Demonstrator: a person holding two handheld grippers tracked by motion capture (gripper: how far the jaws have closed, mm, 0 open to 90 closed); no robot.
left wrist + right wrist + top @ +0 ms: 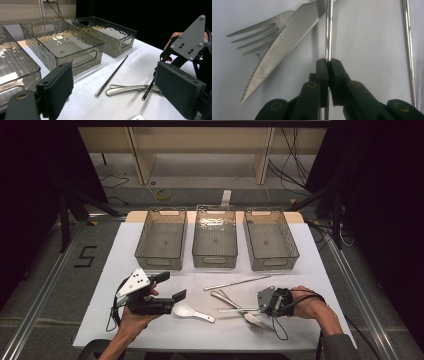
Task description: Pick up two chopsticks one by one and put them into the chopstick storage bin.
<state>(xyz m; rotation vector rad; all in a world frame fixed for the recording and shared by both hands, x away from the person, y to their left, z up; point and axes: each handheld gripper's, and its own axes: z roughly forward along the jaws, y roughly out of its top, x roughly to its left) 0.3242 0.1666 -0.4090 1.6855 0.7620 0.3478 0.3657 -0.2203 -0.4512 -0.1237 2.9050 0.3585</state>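
On the white table cover [125,270], low at my right, my right gripper [328,61] has its jaws pressed together on a thin metal chopstick [328,30], which runs straight up between them in the right gripper view; beside it lie a serrated knife [277,47] and a fork [254,37], the knife blade lying across the fork's tines; a second chopstick [408,50] lies apart to the right, untouched; from the high view, the pinched chopstick sits among the cutlery at the near right of the table, just ahead of my right hand [307,305]; my left gripper [170,287] is held off the table at the near left, jaws spread wide with nothing between them; a white spoon [192,312] lies just beside it; three clear bins [215,240] stand in a row along the far edge.
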